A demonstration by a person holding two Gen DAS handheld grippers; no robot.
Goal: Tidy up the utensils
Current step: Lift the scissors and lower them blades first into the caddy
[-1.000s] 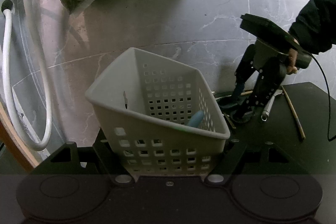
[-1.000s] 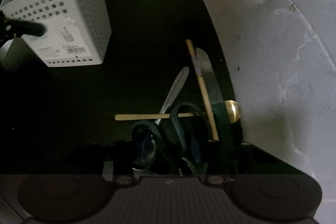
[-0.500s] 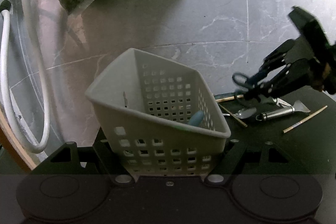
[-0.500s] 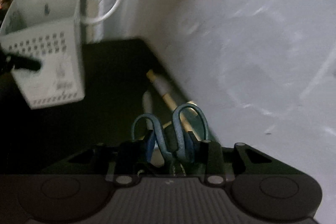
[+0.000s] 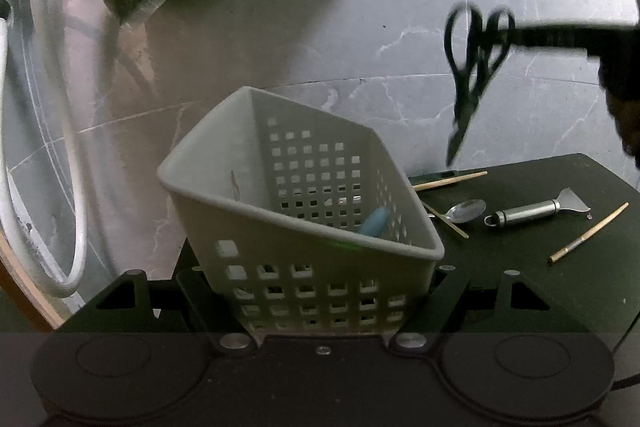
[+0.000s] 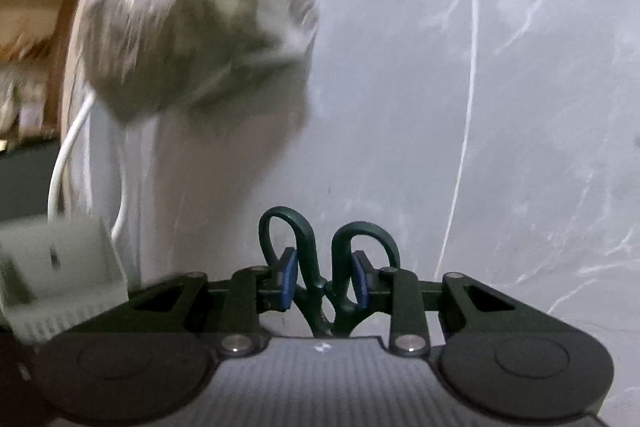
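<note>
— Now, where are the scissors (image 5: 472, 67)?
— Up at two o'clock, hanging blades-down, right gripper (image 6: 325, 277) clamped on the handles, jaws just finished closing.
— And the left gripper (image 5: 320, 311)?
— Squeezing the basket (image 5: 304, 223), tilted. Spoon (image 5: 466, 210) lies at three o'clock.

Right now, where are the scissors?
In the left wrist view the scissors hang at right, held by the right hand-held gripper, above the table beside the basket.

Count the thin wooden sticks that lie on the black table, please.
3. One stick lies beside the white basket, at the far edge. One crosses under the spoon. One lies right of the metal peeler. The basket may hide others.
</note>
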